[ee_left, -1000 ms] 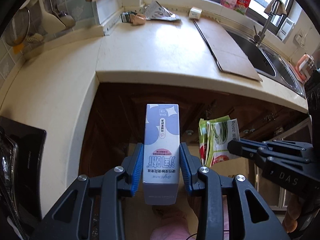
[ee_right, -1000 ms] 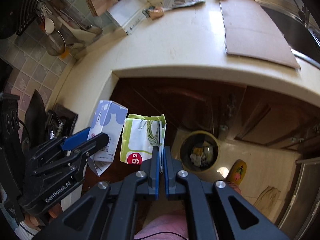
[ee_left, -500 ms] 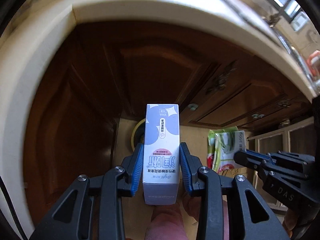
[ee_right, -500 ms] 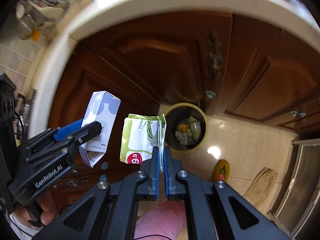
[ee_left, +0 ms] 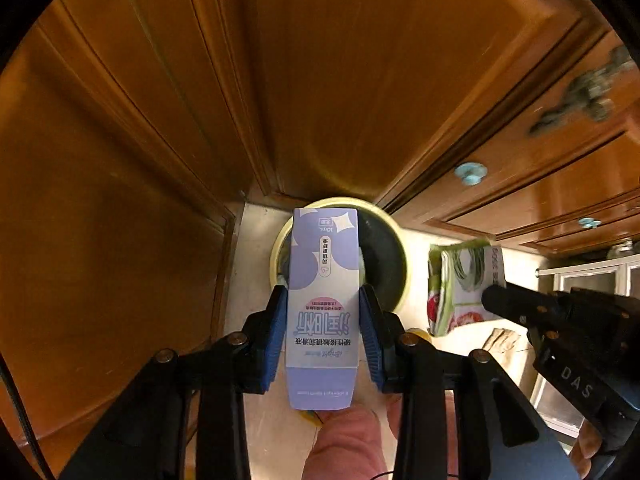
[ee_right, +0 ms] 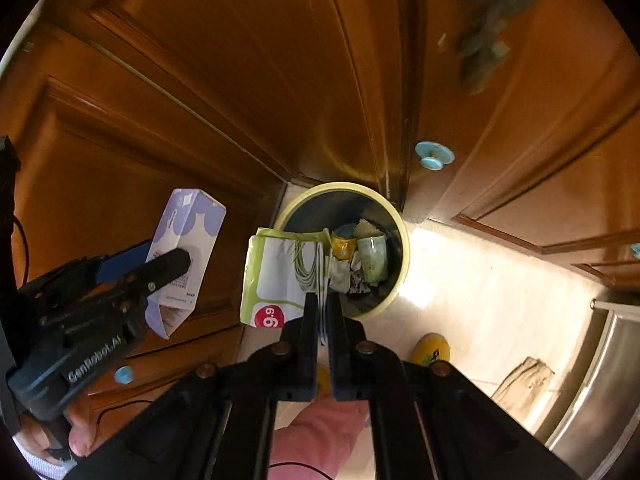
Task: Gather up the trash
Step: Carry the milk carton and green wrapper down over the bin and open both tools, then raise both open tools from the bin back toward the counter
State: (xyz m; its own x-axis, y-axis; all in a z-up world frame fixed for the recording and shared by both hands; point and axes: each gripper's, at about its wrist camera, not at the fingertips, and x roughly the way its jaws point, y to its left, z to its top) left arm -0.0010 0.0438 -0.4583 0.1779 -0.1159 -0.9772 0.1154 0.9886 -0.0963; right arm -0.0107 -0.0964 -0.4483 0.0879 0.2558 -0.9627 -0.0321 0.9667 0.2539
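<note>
My left gripper (ee_left: 323, 300) is shut on a tall lilac carton (ee_left: 323, 280) with Chinese print, its blue pads pressed to both sides. The carton hangs above a round yellow-rimmed bin (ee_left: 402, 264) on the floor. In the right wrist view my right gripper (ee_right: 322, 300) is shut on a flat green and white wrapper (ee_right: 280, 276) with a red price dot, held over the bin's (ee_right: 404, 256) left rim. The bin holds several bits of rubbish (ee_right: 362, 260). The left gripper (ee_right: 160, 264) with its carton (ee_right: 188, 236) shows at the left; the right gripper (ee_left: 496, 300) with its wrapper (ee_left: 460, 280) shows at the right.
Brown wooden cabinet doors (ee_right: 240, 80) with pale blue knobs (ee_right: 434, 156) rise behind and beside the bin. The floor is light tile (ee_right: 480, 300). A yellow slipper (ee_right: 430, 350) and a tan scrap (ee_right: 524, 380) lie on it; a steel appliance front (ee_right: 596, 380) stands at the right.
Both grippers have come straight down from counter height to just above the bin, each keeping hold of its item. The counter and sink have left view; the bin looks much larger.
</note>
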